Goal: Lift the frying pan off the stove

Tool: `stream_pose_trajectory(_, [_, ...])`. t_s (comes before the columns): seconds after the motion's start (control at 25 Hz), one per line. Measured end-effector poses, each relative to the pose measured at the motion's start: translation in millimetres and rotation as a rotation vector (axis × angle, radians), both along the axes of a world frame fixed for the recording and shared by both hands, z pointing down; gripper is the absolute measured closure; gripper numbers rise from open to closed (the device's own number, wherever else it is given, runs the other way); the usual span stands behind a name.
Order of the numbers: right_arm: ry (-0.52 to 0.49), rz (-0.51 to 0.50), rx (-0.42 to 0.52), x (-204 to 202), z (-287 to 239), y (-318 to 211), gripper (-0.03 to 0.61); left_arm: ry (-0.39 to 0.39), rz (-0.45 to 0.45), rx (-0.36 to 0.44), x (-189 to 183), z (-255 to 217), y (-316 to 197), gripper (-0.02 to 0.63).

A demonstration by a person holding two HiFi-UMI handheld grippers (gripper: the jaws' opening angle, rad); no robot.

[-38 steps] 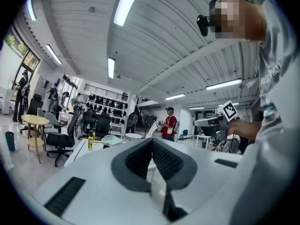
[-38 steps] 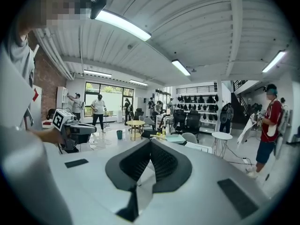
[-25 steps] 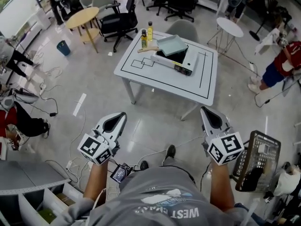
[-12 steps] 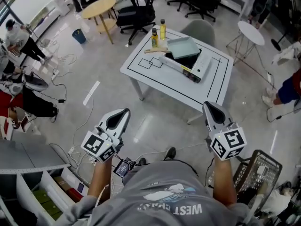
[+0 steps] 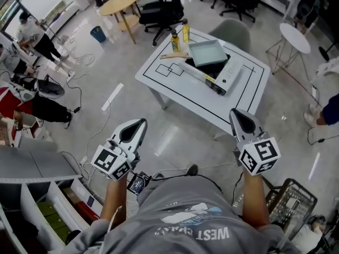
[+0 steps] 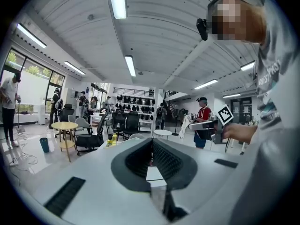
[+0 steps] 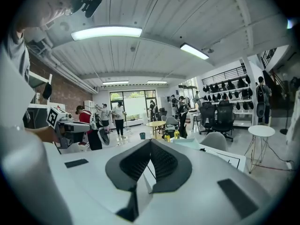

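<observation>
In the head view, the left hand-held gripper (image 5: 136, 127) is held in the lower left of the frame and the right hand-held gripper (image 5: 237, 118) in the lower right. Both are pointed up the frame toward the white table (image 5: 196, 97). Each is well apart from the table, with bare floor seen between.

The frying pan (image 5: 207, 52), pale blue and square, is seen in the upper middle of the frame, set on the stove (image 5: 225, 75). Its wooden handle (image 5: 170, 55) is pointed to the left. Two bottles (image 5: 175, 40) are stood at the table's far edge, just beside the handle.

In the left gripper view, the jaws of the left hand-held gripper (image 6: 151, 144) are seen brought together at their tips, with nothing held between them. In the right gripper view, the jaws of the right hand-held gripper (image 7: 150, 143) are likewise closed and empty. The frying pan (image 7: 185, 142) is seen beyond them, right of centre.
</observation>
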State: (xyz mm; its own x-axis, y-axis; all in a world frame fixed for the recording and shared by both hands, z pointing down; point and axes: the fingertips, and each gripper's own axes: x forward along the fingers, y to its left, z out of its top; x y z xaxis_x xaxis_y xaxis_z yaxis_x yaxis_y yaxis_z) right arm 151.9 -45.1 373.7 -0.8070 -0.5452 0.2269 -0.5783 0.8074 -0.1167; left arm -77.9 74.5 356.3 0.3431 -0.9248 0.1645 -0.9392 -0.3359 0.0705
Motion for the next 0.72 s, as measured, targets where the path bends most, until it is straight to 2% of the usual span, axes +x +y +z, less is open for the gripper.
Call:
stream_pose_trajectory(0.36, [-0.021, 0.046, 0.01, 38.1, -5.1, -24.9, 0.568, -0.021, 0.043, 0.007, 31.4, -8.0, -34.8, 0.617])
stream_pose_trajectory(0.72, [-0.018, 0.186, -0.002, 71.9, 0.2, -38.8, 0.569, -0.013, 0.225, 0.002, 66.7, -2.9, -94.0, 0.618])
